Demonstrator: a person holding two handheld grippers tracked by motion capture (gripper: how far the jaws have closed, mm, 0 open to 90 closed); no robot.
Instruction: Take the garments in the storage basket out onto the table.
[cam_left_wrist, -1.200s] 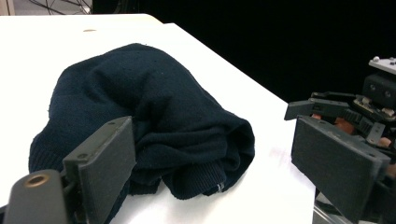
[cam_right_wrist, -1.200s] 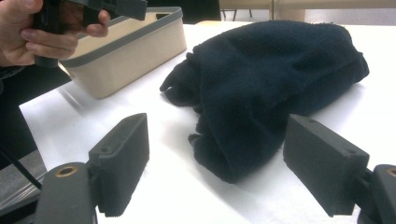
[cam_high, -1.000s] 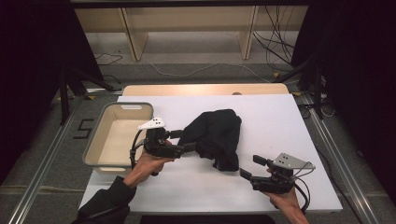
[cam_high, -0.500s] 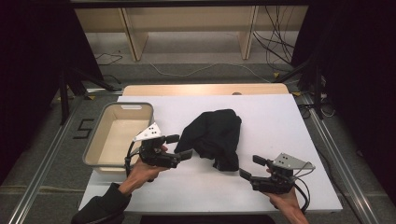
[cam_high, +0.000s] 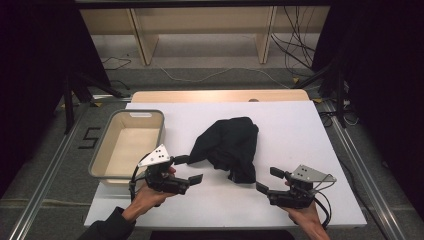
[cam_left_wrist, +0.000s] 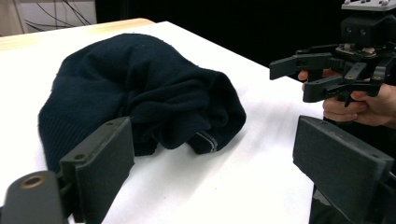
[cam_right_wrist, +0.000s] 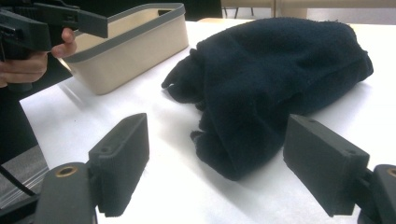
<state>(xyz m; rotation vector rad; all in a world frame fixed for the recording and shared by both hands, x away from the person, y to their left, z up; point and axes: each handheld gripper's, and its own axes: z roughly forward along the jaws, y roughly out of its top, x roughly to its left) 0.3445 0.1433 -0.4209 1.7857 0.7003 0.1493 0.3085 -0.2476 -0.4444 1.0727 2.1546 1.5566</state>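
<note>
Cloth (cam_high: 229, 147), dark and crumpled, is lying mid-frame on the white table (cam_high: 300, 125), right of the empty bin (cam_high: 127, 145). Both tools, left (cam_high: 189, 169) and right (cam_high: 269, 180), are hovering spread and holding nothing. Probably a grasp is coming; next each must reach a cloth edge.
</note>
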